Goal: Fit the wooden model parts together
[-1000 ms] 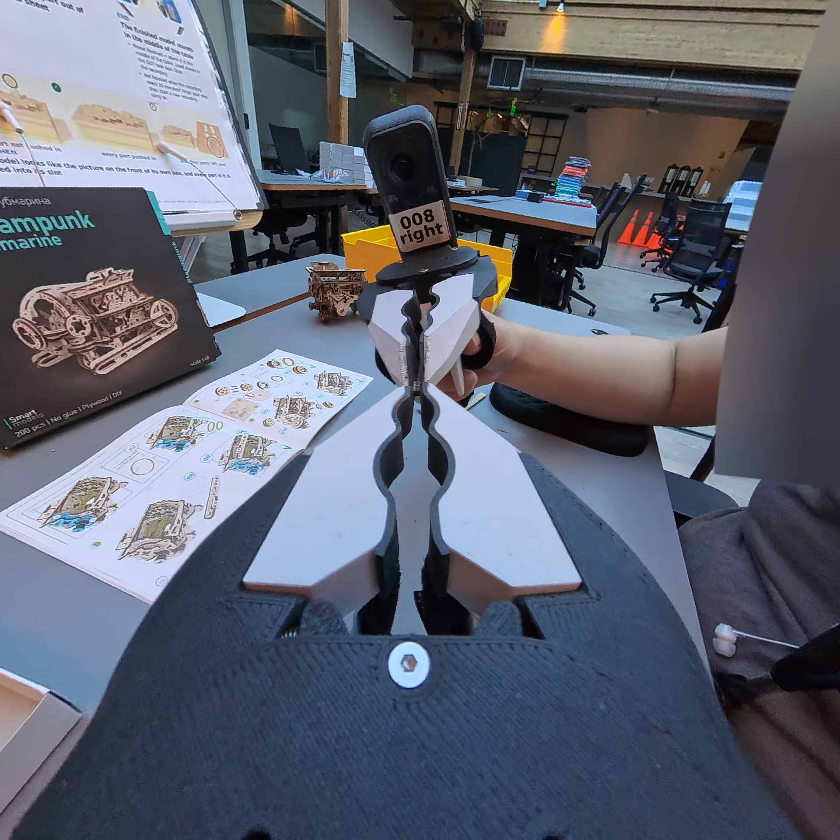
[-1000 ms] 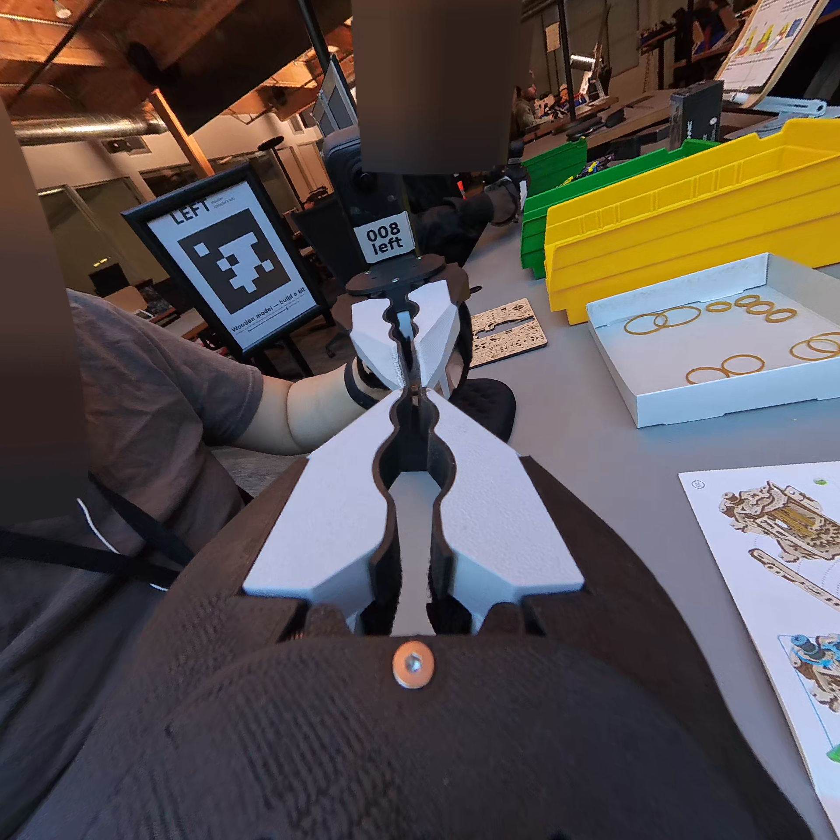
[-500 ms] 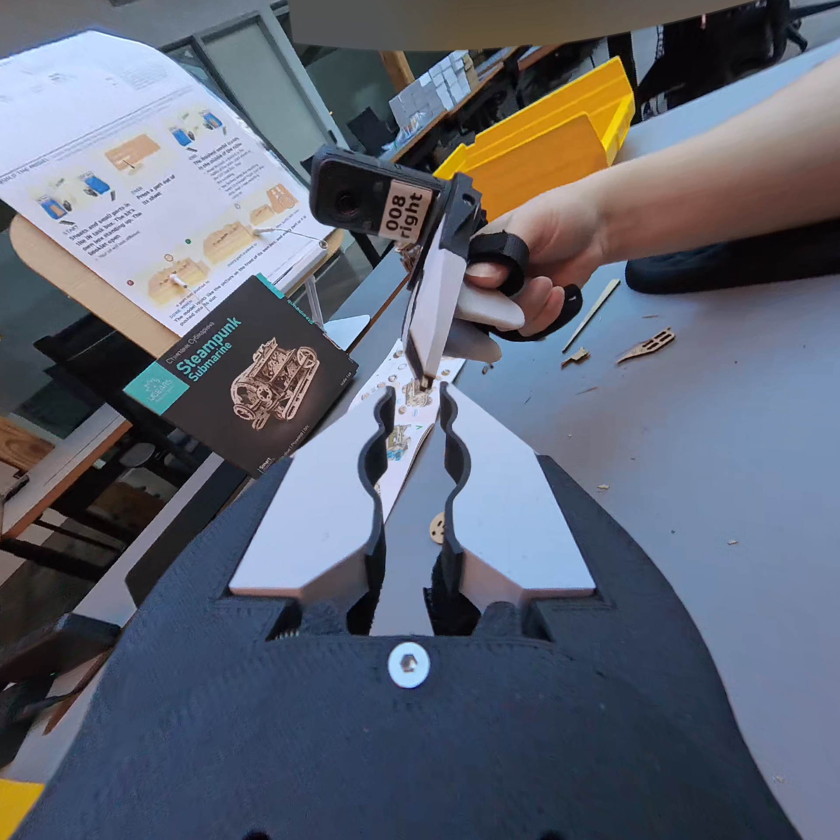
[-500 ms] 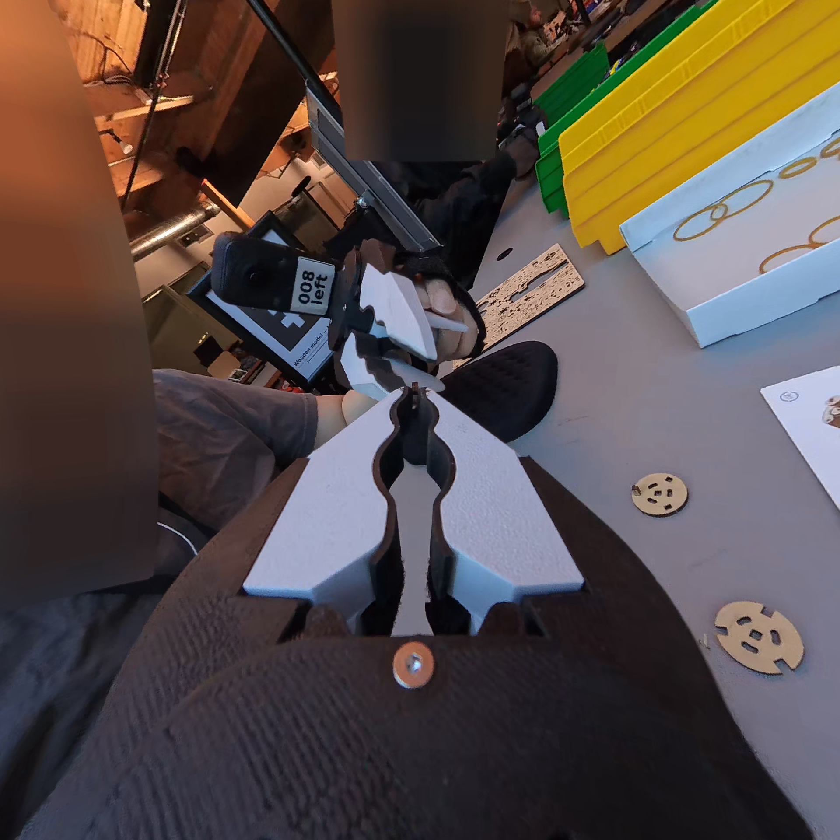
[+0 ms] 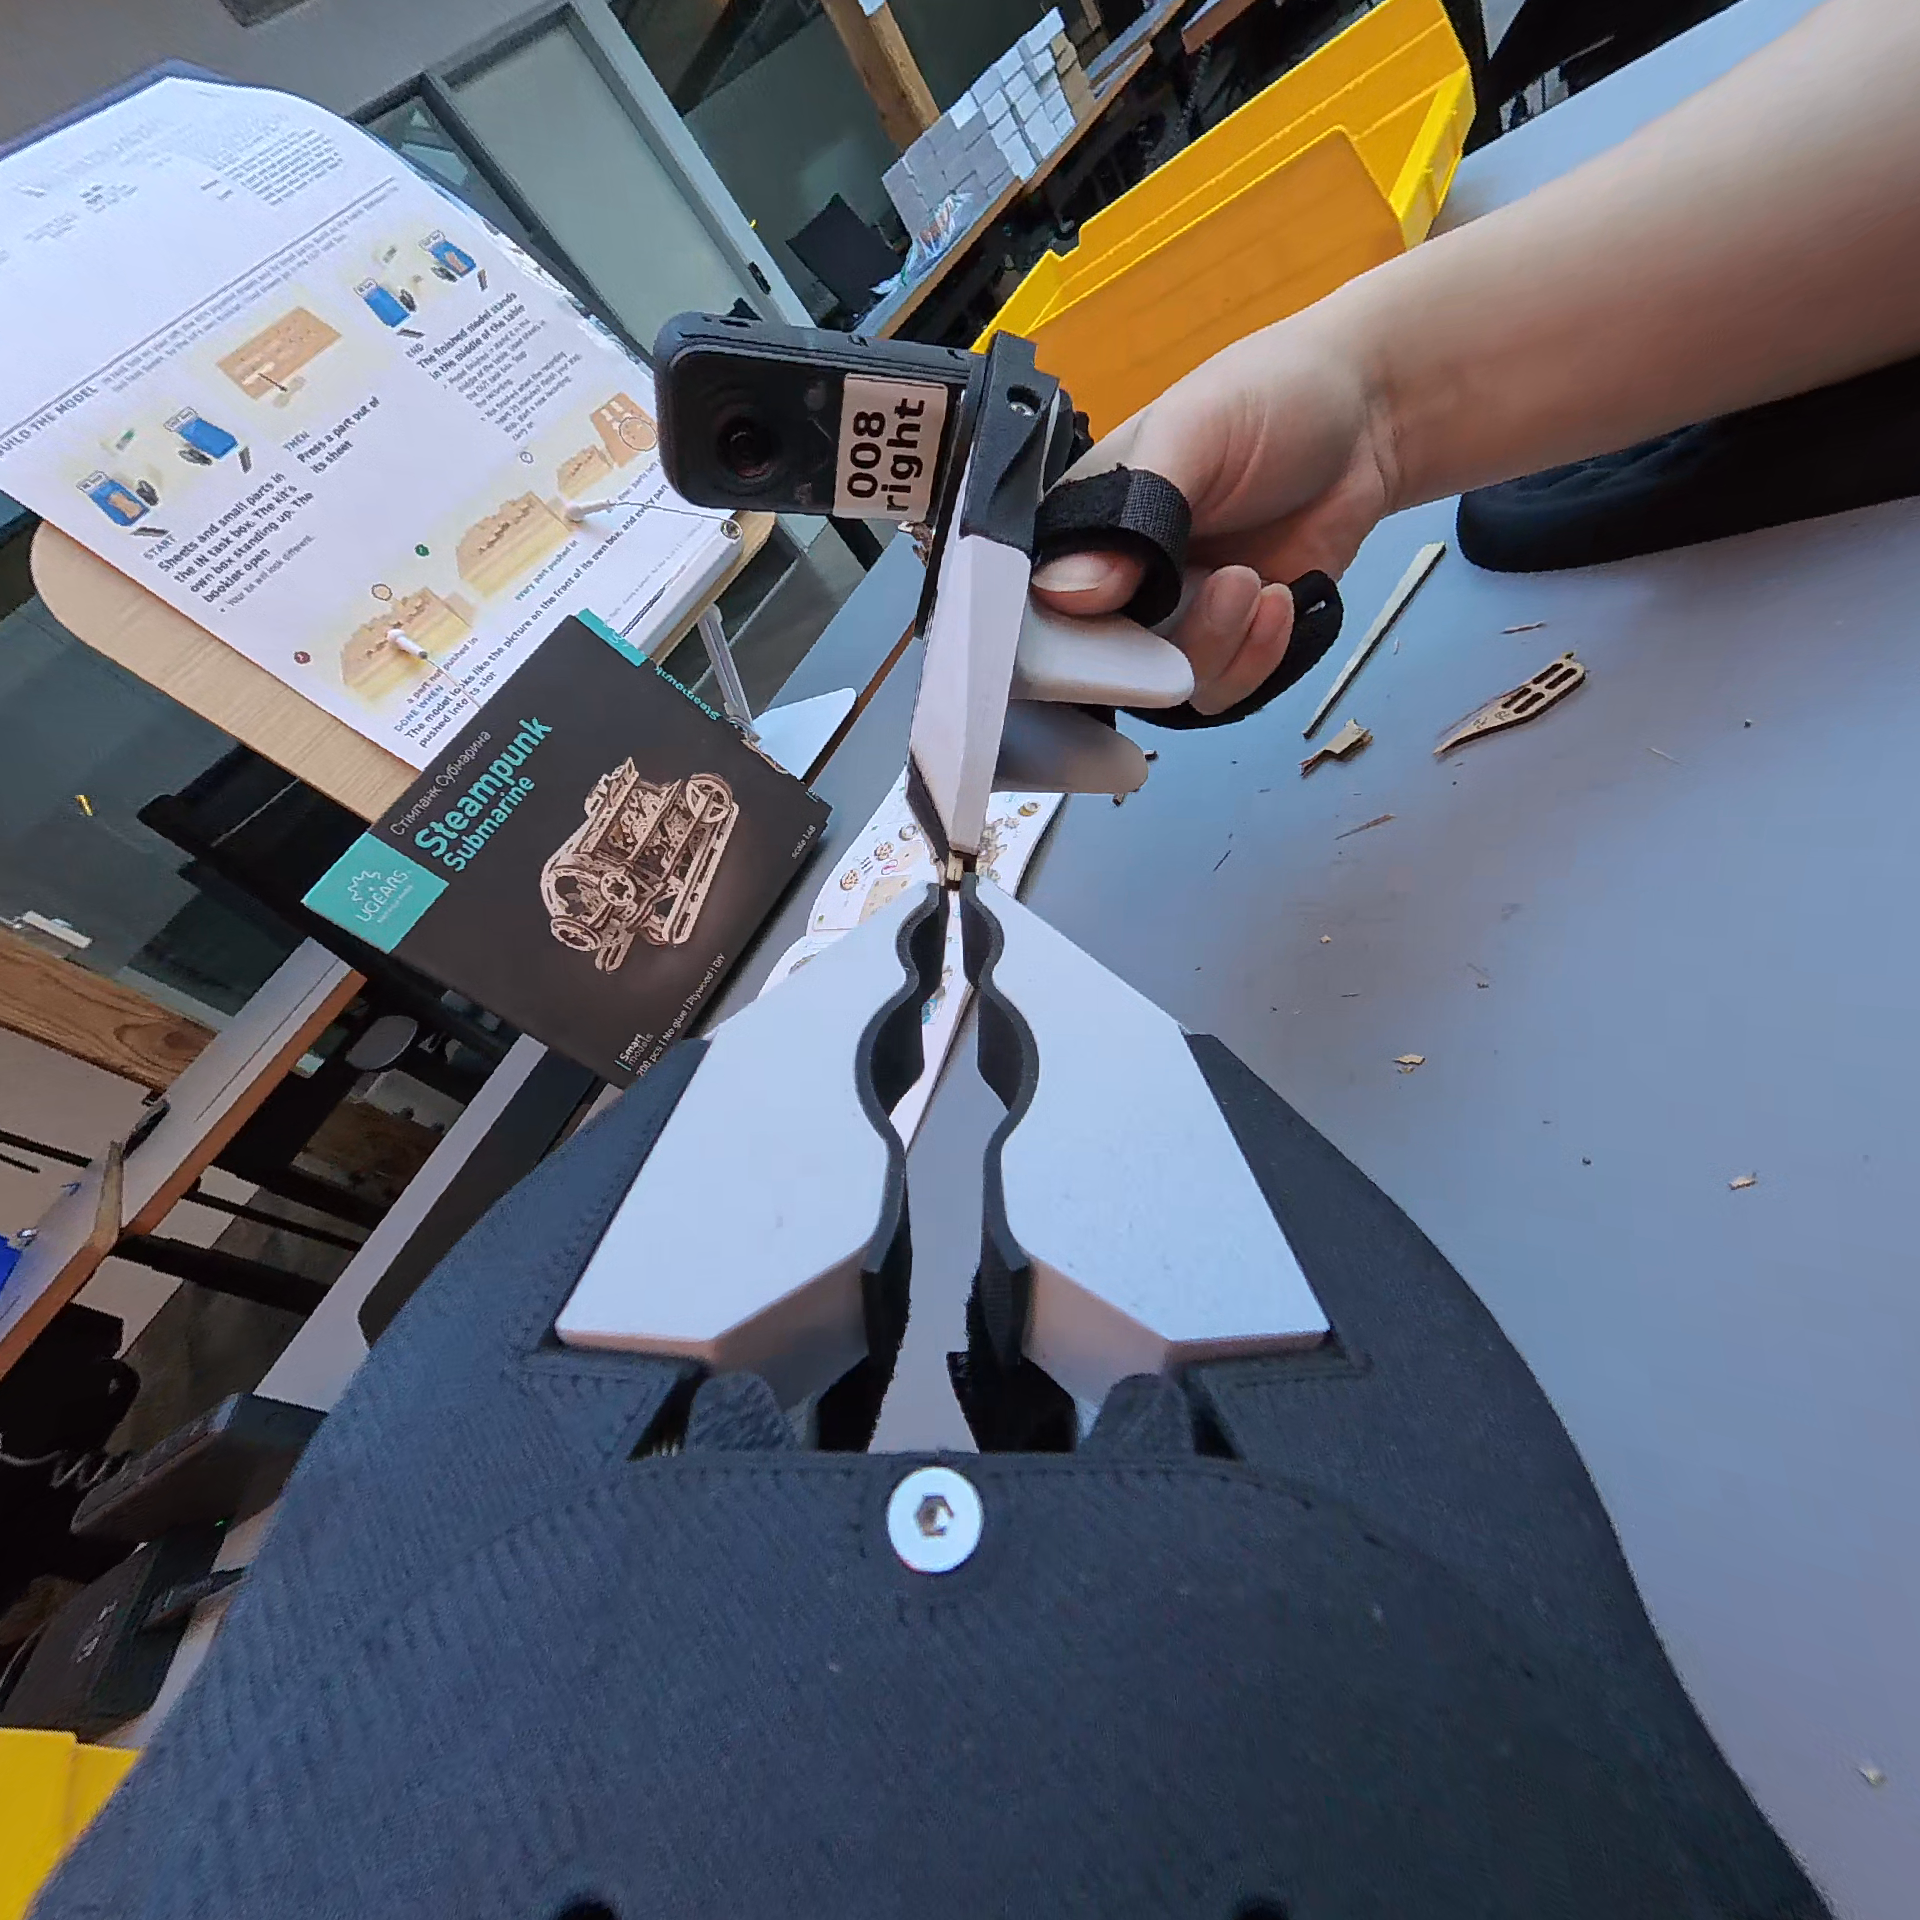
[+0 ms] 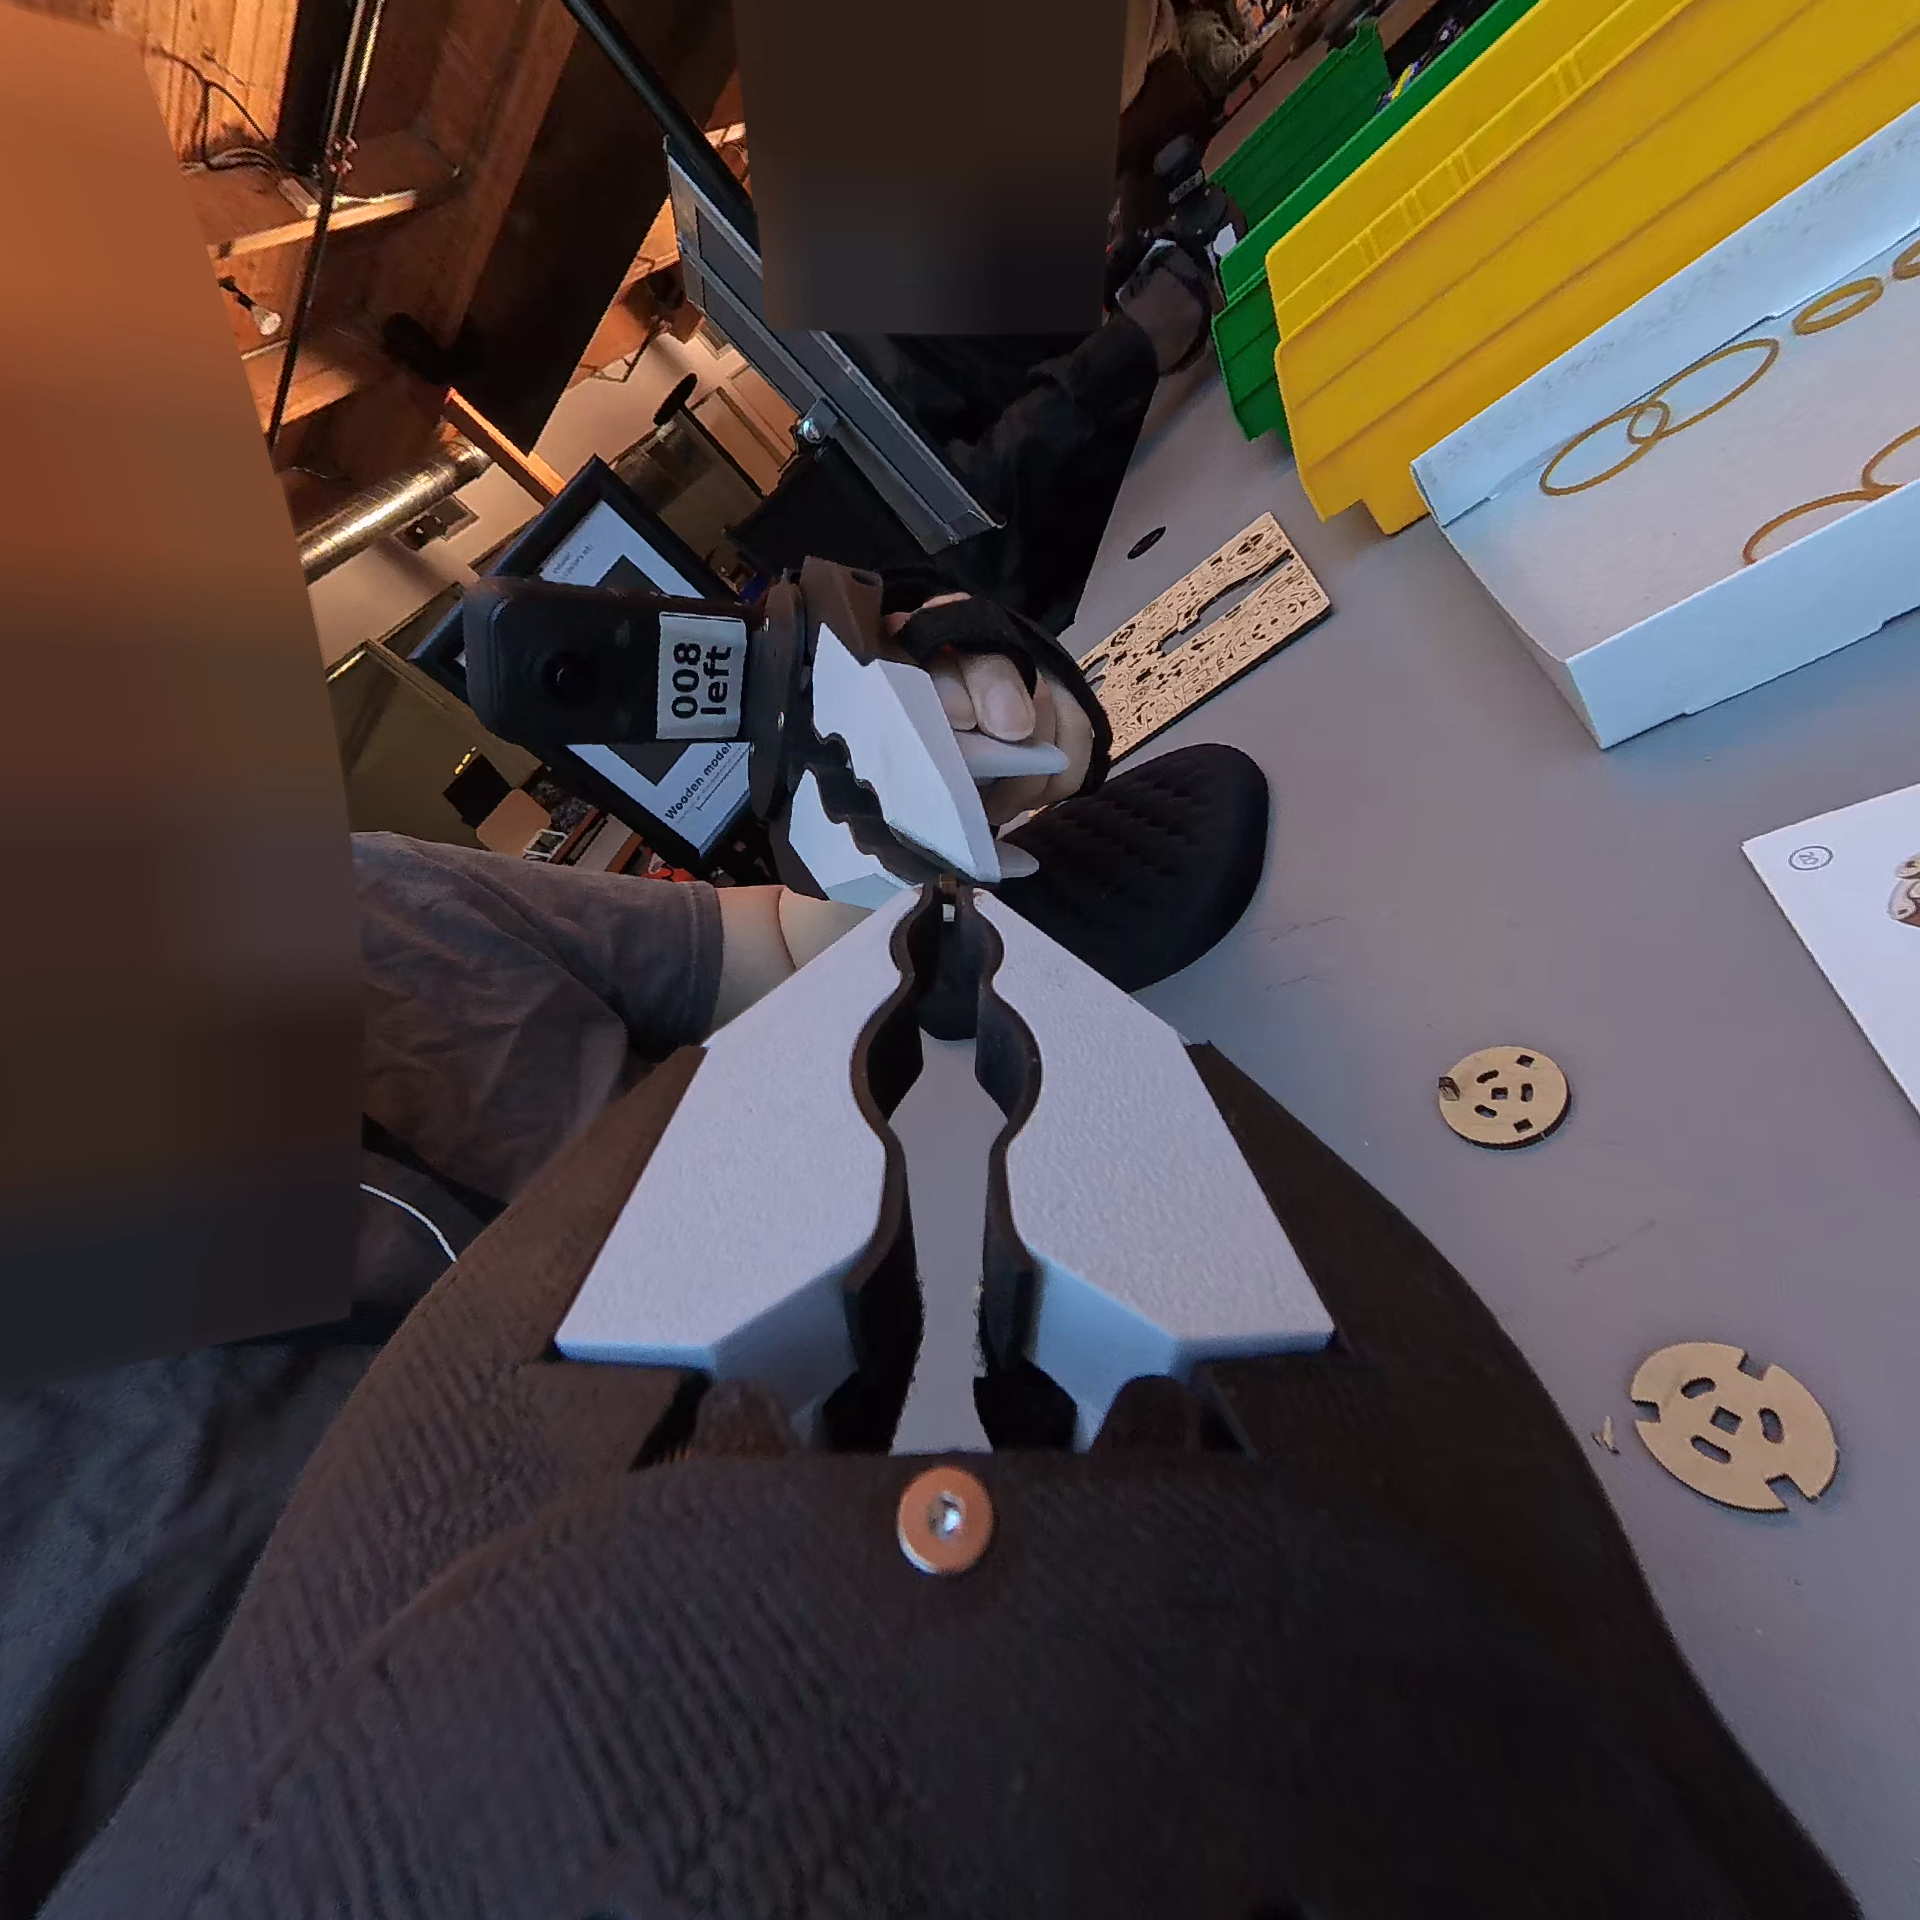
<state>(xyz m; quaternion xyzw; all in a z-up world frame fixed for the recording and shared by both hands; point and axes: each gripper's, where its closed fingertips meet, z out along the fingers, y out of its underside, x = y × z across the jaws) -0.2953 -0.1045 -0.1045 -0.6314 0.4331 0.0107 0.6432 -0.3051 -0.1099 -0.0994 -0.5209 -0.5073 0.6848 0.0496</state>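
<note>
Wooden part [image 5: 952,871], tiny, sits at frame centre in my left wrist view, right where my two tongs meet tip to tip above the grey table [image 5: 1558,1039]. My left tongs [image 5: 952,902] are almost closed, tips narrowed onto the part from below. My right tongs [image 5: 956,847] come down from above, turned side-on, tips pinched on the same part. In the right wrist view the part [image 6: 948,902] shows between the right tongs' [image 6: 948,914] tips, only a sliver, and the left tongs [image 6: 961,868] touch them at centre. Two wooden discs [image 6: 1503,1096] lie on the table at right, well apart from the tongs. Kit box [image 5: 582,842] stands left of centre.
</note>
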